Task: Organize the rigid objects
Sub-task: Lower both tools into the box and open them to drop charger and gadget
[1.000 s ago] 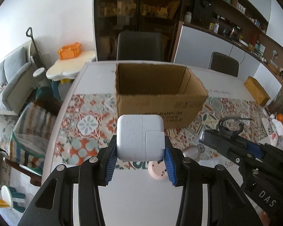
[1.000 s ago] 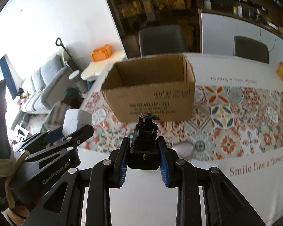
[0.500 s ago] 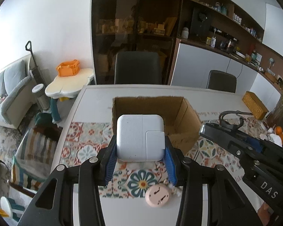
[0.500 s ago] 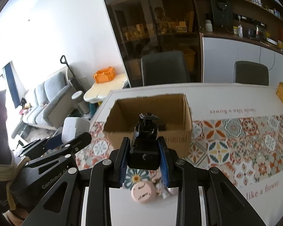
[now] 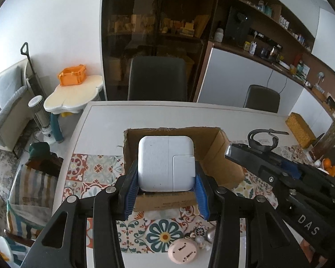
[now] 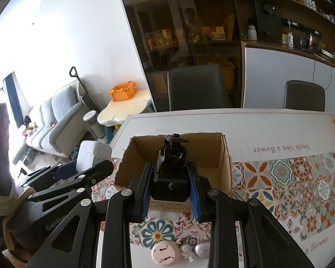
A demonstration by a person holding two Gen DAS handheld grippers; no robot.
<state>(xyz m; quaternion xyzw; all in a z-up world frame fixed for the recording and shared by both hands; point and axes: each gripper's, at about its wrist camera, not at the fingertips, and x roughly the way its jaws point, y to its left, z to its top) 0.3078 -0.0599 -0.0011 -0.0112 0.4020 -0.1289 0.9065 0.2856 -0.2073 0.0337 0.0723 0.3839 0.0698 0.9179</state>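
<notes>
Nearer box [image 5: 214, 154] — white, square charger [image 5: 166, 163]

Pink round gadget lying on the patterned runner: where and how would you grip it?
Probably across the rim of the pink round gadget, coming from above. It lies flat, face up, so only its edges offer opposing sides; avoid the small charms touching its right side.

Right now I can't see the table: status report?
Left gripper shut on white charger. Right gripper shut on black mount. Both above open cardboard box. Nothing blocking.
</notes>
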